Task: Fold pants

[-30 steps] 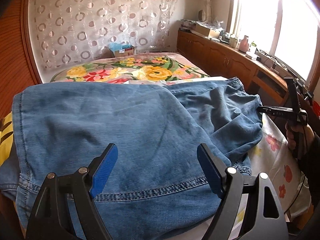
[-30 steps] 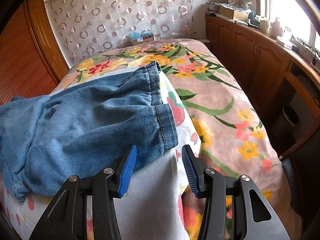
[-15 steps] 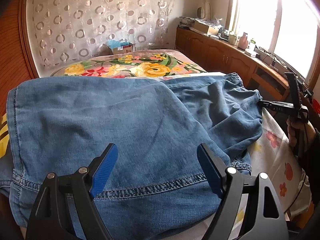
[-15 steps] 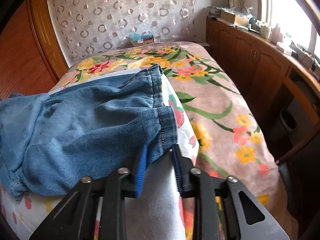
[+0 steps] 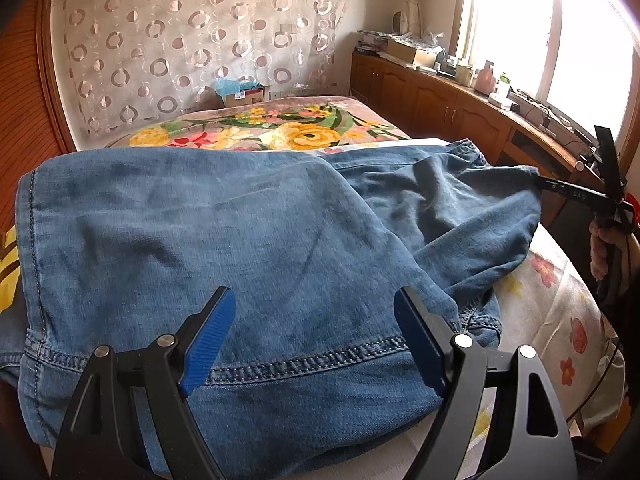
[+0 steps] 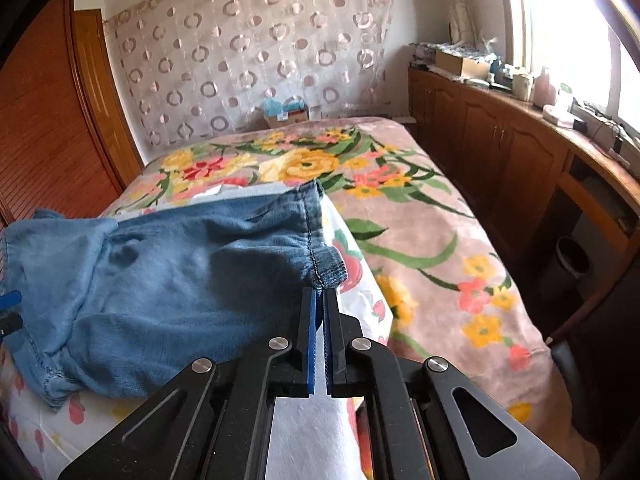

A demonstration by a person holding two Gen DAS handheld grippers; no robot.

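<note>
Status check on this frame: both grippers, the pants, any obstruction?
Right gripper just closed, pinching pants at hem. Left gripper open over waistband, gripping nothing. Nothing in the way.

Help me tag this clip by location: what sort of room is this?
Most likely a home bedroom. A bed with a floral blanket fills the middle, wooden cabinets with clutter on top run under a bright window, and denim pants lie spread on the bed for folding.

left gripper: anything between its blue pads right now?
Only denim: the pants lie beneath the open left gripper, the waistband seam crossing the gap, pads unclamped. Left wrist view.
</note>
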